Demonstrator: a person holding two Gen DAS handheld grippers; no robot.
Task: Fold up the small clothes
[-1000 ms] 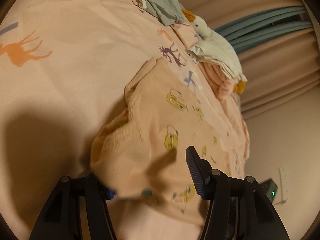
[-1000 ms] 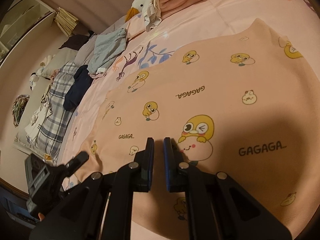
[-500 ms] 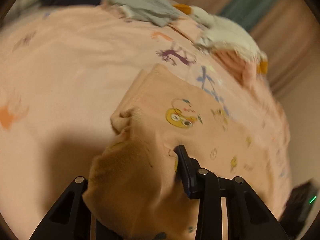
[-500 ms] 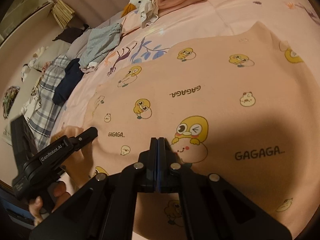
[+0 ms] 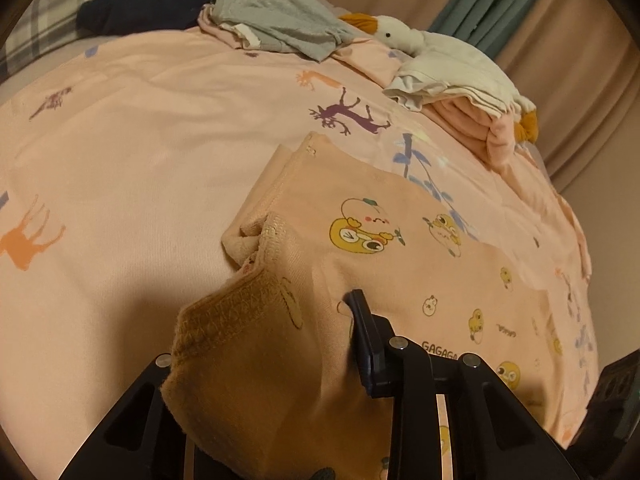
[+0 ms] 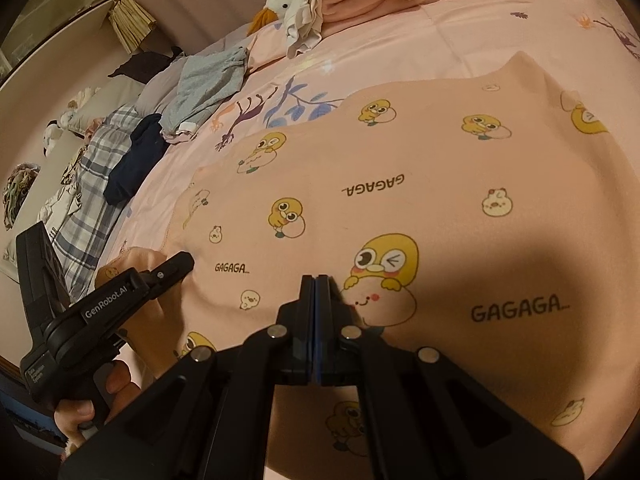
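Note:
A peach garment point(image 5: 400, 208) printed with yellow ducks and "GAGAGA" lies spread on the pink bed sheet point(image 5: 120, 140). My left gripper point(image 5: 272, 312) has its jaws closing on the garment's bunched ribbed cuff. The cloth is lifted and drapes over the left finger, hiding it, while the right finger's pad presses into the fabric. In the right wrist view the garment point(image 6: 400, 152) fills the middle, and the left gripper point(image 6: 168, 276) shows at its left edge, held by a hand point(image 6: 100, 396). My right gripper point(image 6: 316, 280) is shut, its tips pinching cloth beside a large duck print.
At the far side of the bed lie a white goose plush point(image 5: 400, 34) on a folded white and pink pile point(image 5: 460, 92), a grey garment point(image 5: 280, 24) and a navy one point(image 5: 152, 4). A plaid blanket point(image 6: 88, 184) lies beyond. Curtains point(image 5: 560, 60) hang behind.
My left gripper narrowed onto the cuff, rolled, and shifted across the bed with the cloth raised. My right gripper's small gap shut on the garment; it stayed in place.

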